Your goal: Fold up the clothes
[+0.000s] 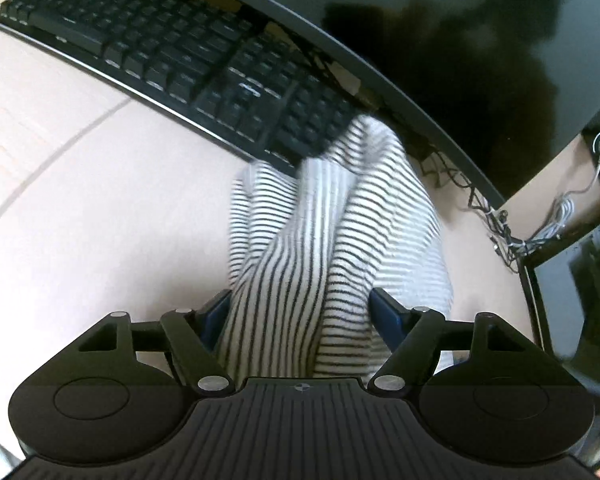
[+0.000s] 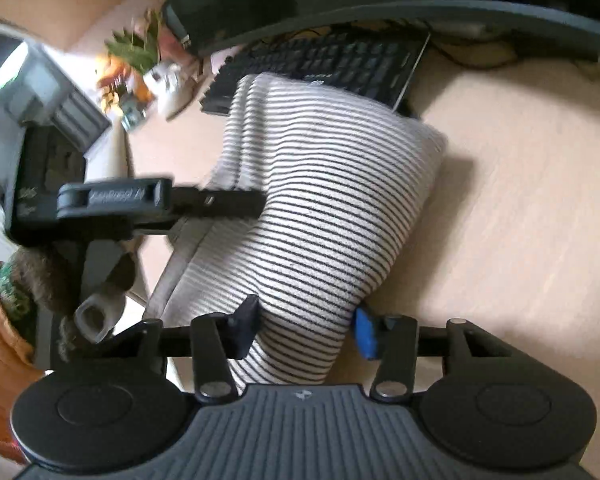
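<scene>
The right gripper (image 2: 306,326) jaws clamp the striped garment (image 2: 320,208). The left gripper (image 2: 256,204) grips its left edge. The garment overlaps the keyboard (image 2: 340,64) on the counter (image 2: 500,200).

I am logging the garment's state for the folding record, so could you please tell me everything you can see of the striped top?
The striped top is a soft knit, white with thin dark stripes. It is bunched into long folds, not flat, and rises from the pale desk. Its far end lies on the corner of the black keyboard. The left gripper and right gripper each have cloth between their fingers.
</scene>
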Demonstrator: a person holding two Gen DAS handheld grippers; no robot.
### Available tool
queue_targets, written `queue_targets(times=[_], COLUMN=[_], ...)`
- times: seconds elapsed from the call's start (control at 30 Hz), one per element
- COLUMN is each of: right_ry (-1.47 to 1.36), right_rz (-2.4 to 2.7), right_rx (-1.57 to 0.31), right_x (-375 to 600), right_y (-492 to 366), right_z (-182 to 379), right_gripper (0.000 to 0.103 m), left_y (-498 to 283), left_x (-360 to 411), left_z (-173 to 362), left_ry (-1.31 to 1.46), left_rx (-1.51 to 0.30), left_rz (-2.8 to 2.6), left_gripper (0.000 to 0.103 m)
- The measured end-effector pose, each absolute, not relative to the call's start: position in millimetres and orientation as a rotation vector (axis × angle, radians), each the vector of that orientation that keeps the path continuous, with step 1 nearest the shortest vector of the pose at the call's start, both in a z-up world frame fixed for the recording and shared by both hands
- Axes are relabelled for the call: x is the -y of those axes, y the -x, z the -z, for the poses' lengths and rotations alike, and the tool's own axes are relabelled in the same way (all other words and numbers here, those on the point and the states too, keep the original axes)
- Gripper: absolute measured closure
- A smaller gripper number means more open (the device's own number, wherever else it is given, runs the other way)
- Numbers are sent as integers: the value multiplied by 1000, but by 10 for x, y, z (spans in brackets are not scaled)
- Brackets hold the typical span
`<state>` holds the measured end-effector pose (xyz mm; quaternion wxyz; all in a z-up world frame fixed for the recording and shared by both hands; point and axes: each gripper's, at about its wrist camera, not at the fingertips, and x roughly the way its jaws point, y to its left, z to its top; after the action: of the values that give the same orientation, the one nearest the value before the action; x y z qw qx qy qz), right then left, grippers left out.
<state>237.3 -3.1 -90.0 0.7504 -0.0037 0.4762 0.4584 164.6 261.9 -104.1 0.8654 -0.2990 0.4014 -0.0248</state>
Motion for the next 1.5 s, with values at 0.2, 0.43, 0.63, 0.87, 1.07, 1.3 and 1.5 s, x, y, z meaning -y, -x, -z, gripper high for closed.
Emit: queue_targets(times=[0.2,0.43,0.63,0.87,1.07,1.3,1.5], right_ry=[246,333,407,418,427,481,397], right_rz=[-968,-917,-871,-893,-911,-855,-824], right_rx=[-913,-840,-770,-734,-703,-689,-698], right_x=[56,19,-9,-168,-304,-374,-271], right_y=[-2694,-2520,-2343,-2181,-2042,-2044,-2033], right_z=[764,740,709,779,838,883,816], right_gripper=[56,50,45,18,10,0,0], left_y=[-1902,-2073,-2266,-2474,-2463,-2409,-2108], left_x=[-2295,-2237,-2222,-2380,-2419,-2457,-2561], left_z=[997,522,313,731,774,838,724], left_ry=[563,479,423,451,443,459,578], left_rx=[-811,-687,-631,-722,-724,-696,-592], left_rz=[68,139,166,118,159,196,211], left_gripper=[23,28,36,48,48,48,27])
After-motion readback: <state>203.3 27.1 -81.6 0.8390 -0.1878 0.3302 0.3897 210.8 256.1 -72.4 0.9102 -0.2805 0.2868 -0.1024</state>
